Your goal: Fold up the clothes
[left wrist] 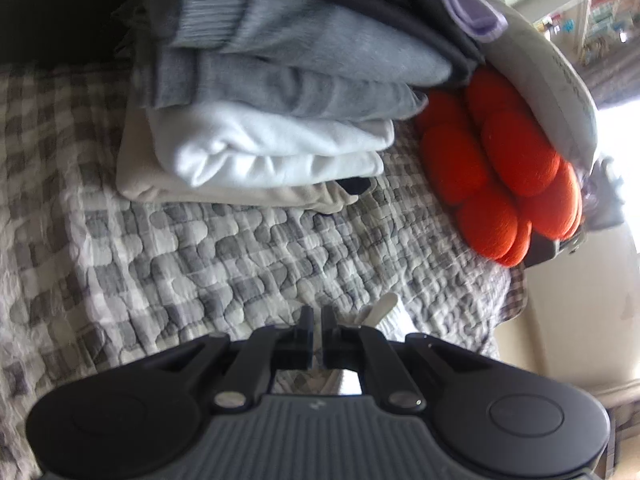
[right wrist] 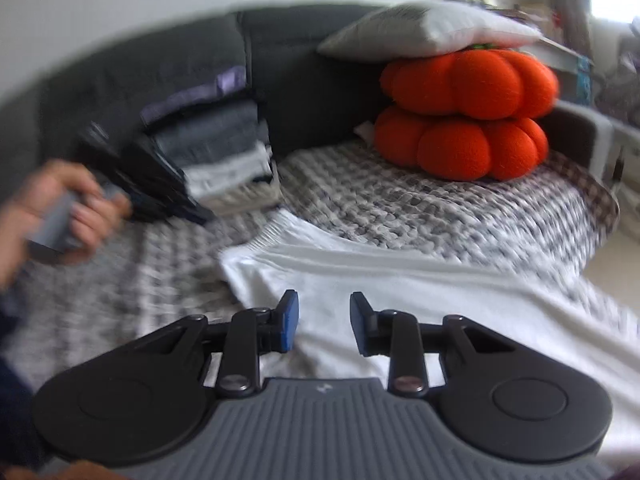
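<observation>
A white garment (right wrist: 400, 292) lies spread on the checked quilt (right wrist: 420, 204) in the right wrist view. My right gripper (right wrist: 324, 322) is open and empty just above its near part. My left gripper (left wrist: 318, 334) is nearly shut, with a narrow gap between the jaws; a strip of pale cloth (left wrist: 378, 312) shows just past its tips, and I cannot tell whether it is pinched. A stack of folded clothes (left wrist: 276, 120), grey, white and beige, lies ahead of it and also shows in the right wrist view (right wrist: 224, 160).
Two orange pumpkin cushions (right wrist: 464, 112) are stacked at the far right of the sofa with a grey pillow (right wrist: 428, 34) on top. The dark sofa back (right wrist: 300, 80) rises behind. The person's hand (right wrist: 60, 208) holds the left gripper at the left.
</observation>
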A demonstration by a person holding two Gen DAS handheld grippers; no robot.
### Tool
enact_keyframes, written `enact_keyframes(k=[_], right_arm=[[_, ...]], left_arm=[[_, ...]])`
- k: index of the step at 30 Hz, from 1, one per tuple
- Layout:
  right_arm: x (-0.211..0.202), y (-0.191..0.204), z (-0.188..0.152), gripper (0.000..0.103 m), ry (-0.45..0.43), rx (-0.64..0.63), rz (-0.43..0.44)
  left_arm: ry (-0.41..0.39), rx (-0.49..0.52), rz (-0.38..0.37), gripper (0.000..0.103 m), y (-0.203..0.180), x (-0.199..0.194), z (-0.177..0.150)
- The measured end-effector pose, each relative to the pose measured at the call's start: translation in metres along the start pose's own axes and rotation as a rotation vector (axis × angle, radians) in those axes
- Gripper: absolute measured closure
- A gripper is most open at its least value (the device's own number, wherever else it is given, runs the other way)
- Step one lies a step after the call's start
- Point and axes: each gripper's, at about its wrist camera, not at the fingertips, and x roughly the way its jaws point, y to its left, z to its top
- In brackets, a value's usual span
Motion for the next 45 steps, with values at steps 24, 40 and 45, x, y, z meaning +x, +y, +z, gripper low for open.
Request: enact_keyframes(k=[24, 40, 45], right_arm=[[0.169, 0.040, 0.075, 0.101, 0.145, -0.057, -0.166], [0.101, 0.067, 0.040, 0.088, 0.136, -0.140, 0.021], [0.043, 0.042, 0.013, 0.065, 0.090, -0.136, -0.073]], left_arm=[[0.034, -0.198, -0.099, 0.101, 0.046, -0.015, 0.020], [0.048, -0.062, -0.078, 0.100, 0.020, -0.007, 0.009], [0.087, 0.004, -0.082, 0.068, 0.000, -0.001, -0.003]])
